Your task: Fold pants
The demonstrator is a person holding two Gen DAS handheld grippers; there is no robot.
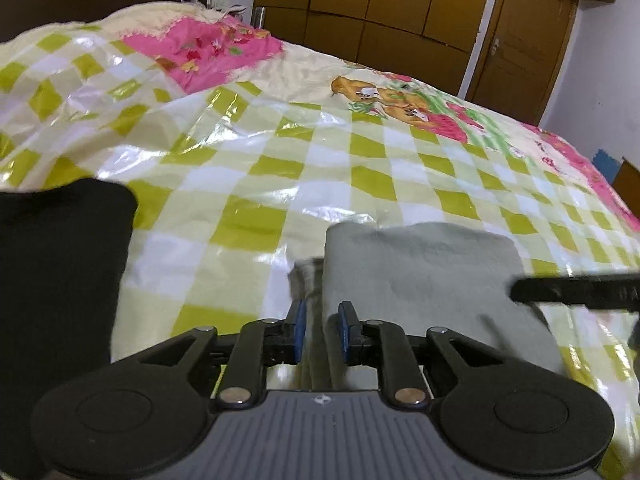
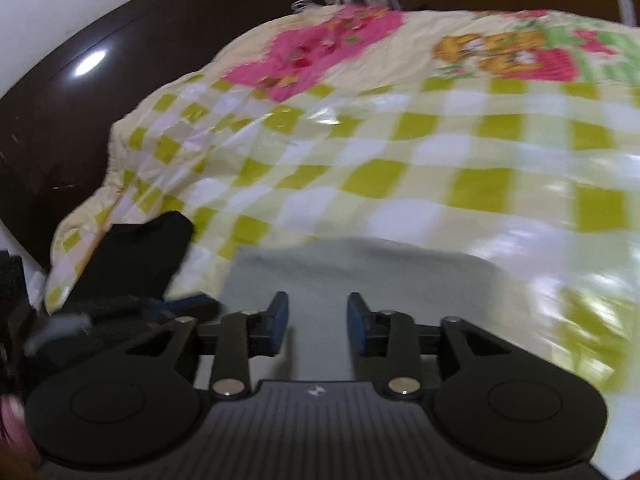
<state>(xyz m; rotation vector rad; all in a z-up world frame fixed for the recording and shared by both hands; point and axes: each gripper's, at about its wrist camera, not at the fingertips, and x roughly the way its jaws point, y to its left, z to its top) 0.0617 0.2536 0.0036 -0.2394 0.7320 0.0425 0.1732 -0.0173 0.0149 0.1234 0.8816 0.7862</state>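
The grey pants (image 1: pixel 420 276) lie folded in a compact block on the near part of the bed's checked cover (image 1: pixel 280 168), their far edge rounded and smooth. In the left wrist view the left gripper (image 1: pixel 322 320) sits at the block's left edge; its blue pads stand a little apart with a fold of grey cloth in the gap, not clearly pinched. The right gripper (image 2: pixel 318 312) hovers over the middle of the pants (image 2: pixel 360 268), jaws apart, nothing between them but the cloth below. A black garment (image 1: pixel 60 260) lies to the left, apart from the pants. At the far side are a dark headboard (image 2: pixel 80 100) and a wooden wardrobe (image 1: pixel 380 4).
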